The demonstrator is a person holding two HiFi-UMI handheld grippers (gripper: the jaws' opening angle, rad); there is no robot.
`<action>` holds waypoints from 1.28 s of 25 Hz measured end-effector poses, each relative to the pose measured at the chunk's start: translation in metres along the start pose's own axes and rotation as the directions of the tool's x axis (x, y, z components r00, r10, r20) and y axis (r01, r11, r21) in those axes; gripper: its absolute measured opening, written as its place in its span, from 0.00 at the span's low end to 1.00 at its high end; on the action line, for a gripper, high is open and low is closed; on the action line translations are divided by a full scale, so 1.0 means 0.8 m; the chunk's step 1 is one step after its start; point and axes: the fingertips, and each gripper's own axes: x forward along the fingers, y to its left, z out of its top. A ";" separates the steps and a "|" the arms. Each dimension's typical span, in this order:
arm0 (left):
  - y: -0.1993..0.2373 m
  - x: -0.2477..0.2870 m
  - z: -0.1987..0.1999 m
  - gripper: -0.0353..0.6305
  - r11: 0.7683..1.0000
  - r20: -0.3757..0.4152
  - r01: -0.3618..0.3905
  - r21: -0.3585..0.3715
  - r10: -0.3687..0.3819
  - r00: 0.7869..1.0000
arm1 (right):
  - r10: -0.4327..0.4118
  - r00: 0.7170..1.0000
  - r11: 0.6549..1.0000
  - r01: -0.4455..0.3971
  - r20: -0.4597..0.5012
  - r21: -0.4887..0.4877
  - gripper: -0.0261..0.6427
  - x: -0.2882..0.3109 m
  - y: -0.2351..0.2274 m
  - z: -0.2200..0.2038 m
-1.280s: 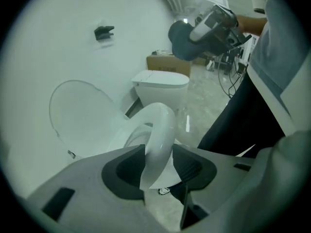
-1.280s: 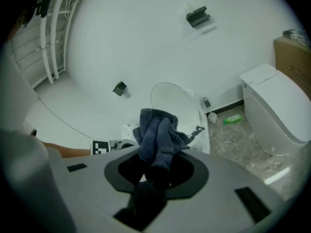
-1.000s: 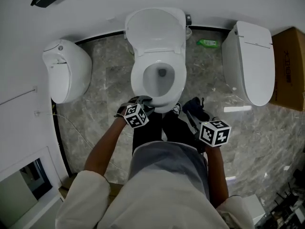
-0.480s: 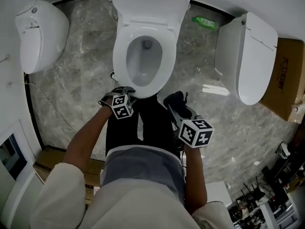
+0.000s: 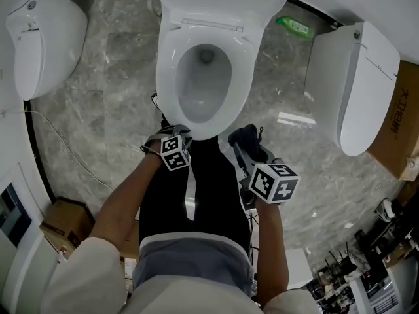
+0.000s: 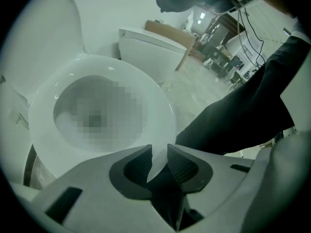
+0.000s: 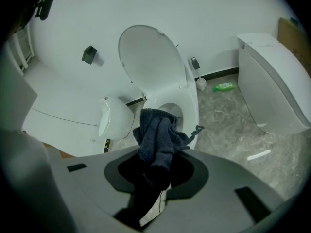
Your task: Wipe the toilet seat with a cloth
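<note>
Marble floor; toilet seat [image 5: 167, 84] sits just ahead-left of your right gripper [image 5: 245, 144] — clamped on cloth [image 7: 156, 135]; left gripper [image 6: 158, 158] jaws just closed partway, empty.

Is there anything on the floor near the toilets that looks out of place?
Yes. A green bottle lies on its side on the floor, at the back between the open toilet and the closed toilet.

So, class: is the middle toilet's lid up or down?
Up: the lid stands raised behind the seat, leaving the bowl exposed.
</note>
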 end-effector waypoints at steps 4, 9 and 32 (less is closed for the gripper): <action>0.012 0.016 -0.007 0.13 1.000 -0.002 0.023 0.014 -0.023 1.000 | -0.009 1.000 0.999 0.008 -0.014 -0.041 0.18 0.037 -0.010 0.025; 0.025 0.017 -0.003 0.08 0.998 0.041 0.048 -0.042 -0.047 0.998 | 0.005 1.000 0.993 -0.008 -0.024 -0.119 0.18 0.087 -0.007 0.068; 0.106 -0.226 -0.015 0.08 0.621 0.345 -0.035 -0.783 0.481 0.806 | -0.244 0.969 0.961 0.236 -0.039 -0.142 0.18 0.288 -0.026 0.202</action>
